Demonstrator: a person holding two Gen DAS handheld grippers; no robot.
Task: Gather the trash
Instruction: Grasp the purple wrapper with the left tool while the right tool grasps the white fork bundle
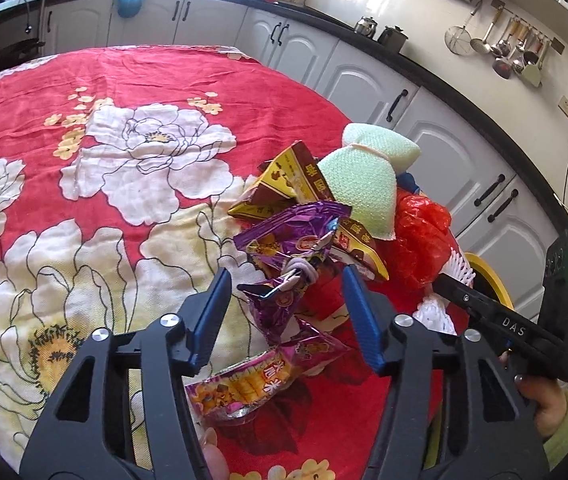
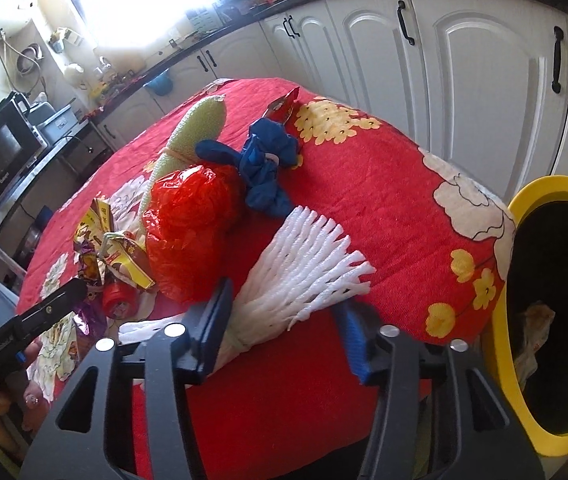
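Note:
A purple snack wrapper bundle (image 1: 284, 292), tied with a band, lies on the red floral tablecloth (image 1: 144, 76). It sits between the fingers of my left gripper (image 1: 287, 274), and cloth shows on both sides of it, so the jaws are open. A white foam net (image 2: 304, 256) lies between the fingers of my right gripper (image 2: 284, 300). Its left pad rests against the net, while the right pad stands clear of it. Beyond are a red plastic bag (image 2: 192, 220), a blue bag (image 2: 264, 168), a green mesh sponge (image 2: 200, 120) and yellow-brown wrappers (image 1: 284, 176).
A yellow-rimmed bin (image 2: 524, 208) with a dark inside stands past the table's right edge, some paper showing in it. Another purple wrapper (image 1: 244, 388) lies under my left gripper. White kitchen cabinets (image 2: 464, 80) run behind the table. A hand (image 1: 544, 396) holds the right gripper.

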